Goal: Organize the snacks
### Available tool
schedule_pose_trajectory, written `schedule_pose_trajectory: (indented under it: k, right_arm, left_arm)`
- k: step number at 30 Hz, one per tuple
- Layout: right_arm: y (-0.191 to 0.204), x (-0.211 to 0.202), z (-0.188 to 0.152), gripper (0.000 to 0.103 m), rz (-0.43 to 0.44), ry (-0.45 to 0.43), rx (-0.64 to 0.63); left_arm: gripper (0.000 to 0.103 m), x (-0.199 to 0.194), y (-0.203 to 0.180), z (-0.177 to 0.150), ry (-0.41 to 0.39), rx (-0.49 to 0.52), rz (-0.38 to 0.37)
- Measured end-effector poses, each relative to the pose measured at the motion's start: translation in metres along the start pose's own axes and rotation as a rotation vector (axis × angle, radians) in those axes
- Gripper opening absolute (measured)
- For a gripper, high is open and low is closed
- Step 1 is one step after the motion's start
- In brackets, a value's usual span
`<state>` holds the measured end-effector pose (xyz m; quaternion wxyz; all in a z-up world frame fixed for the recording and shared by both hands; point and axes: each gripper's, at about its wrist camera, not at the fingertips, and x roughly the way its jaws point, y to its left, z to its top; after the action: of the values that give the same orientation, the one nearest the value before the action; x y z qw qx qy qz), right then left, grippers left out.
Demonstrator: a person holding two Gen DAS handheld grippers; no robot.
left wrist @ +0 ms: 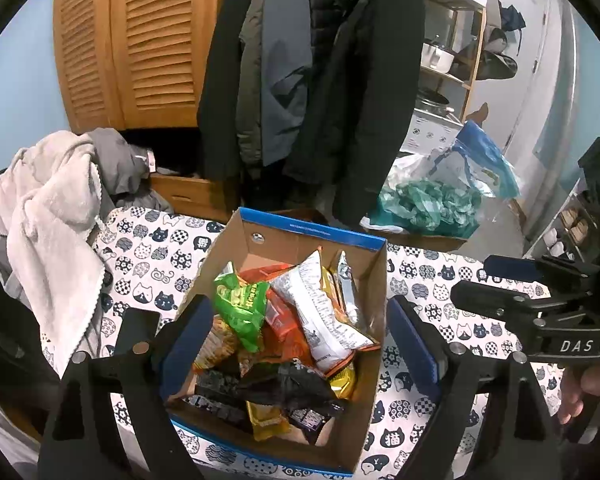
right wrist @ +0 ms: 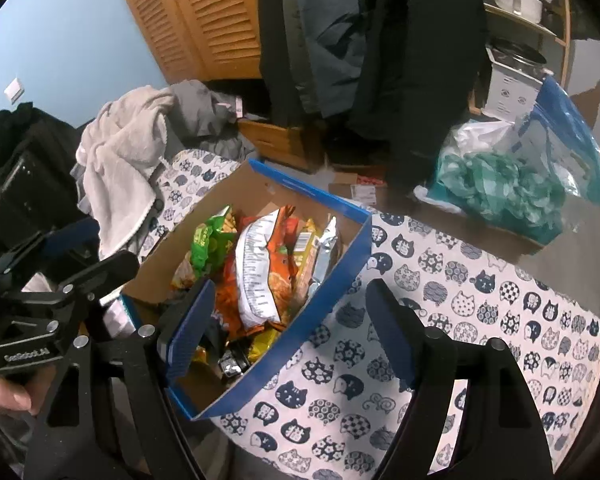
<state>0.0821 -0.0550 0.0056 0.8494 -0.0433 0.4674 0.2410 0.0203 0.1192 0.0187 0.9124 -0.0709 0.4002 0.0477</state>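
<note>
Pale fleece blanket (left wrist: 48, 216) heaped at left edge of cat-print cloth (left wrist: 148, 264) covering bench. Left gripper (left wrist: 296, 344) released, jaws spread wide, straddling cardboard box (left wrist: 284, 240) with blue rim, nothing held. Box at centre of bench, full of snack packets: green packet (left wrist: 242, 304) on top left, white packet (left wrist: 320, 312) beside it, orange and yellow ones beneath. Right gripper (right wrist: 290, 332) released, empty; left finger over box's near corner, right finger over cloth. Teal bags (right wrist: 496, 192) far right, off bench.
</note>
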Motion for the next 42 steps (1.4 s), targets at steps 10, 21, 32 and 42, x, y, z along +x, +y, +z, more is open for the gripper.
schedule_pose_trajectory:
  k: [10, 21, 32, 42]
  right_arm:
    - [-0.001, -0.008, -0.006, 0.078, -0.025, -0.013, -0.026]
    - [-0.016, -0.008, -0.009, 0.078, -0.03, -0.006, 0.011]
    - [-0.021, -0.006, -0.009, 0.078, -0.03, -0.001, 0.023]
    - [-0.013, -0.009, -0.008, 0.078, -0.028, -0.013, 0.006]
  left_arm:
    - [0.092, 0.009, -0.008, 0.0, 0.045, 0.011, 0.002]
    - [0.093, 0.009, -0.022, 0.003, 0.036, 0.062, 0.025]
    - [0.093, 0.01, -0.025, 0.001, 0.034, 0.089, 0.046]
    - [0.093, 0.006, -0.022, 0.0, 0.029, 0.084, 0.042]
